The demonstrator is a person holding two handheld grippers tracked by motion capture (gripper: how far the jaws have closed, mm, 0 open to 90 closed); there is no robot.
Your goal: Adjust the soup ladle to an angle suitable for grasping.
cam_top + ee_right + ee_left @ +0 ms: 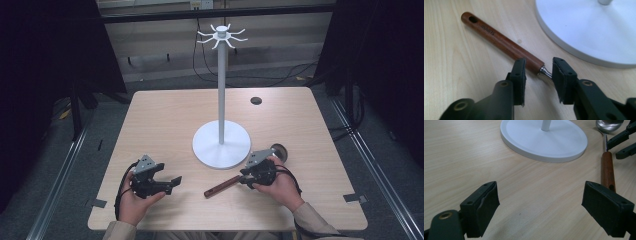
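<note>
Both grippers sit near the table's [150, 107] front edge. Left gripper [170, 185] is released over bare wood. Right gripper [245, 179], jaws parted, straddles the ladle's [504, 45] neck without pressing; the ladle lies just beside the stand's base [210, 152].

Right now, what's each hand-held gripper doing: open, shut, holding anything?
Left hand-held gripper: open, nothing between its jaws, bare table under it.
Right hand-held gripper: open, jaws either side of the ladle where handle meets metal shank, not clamped.
</note>
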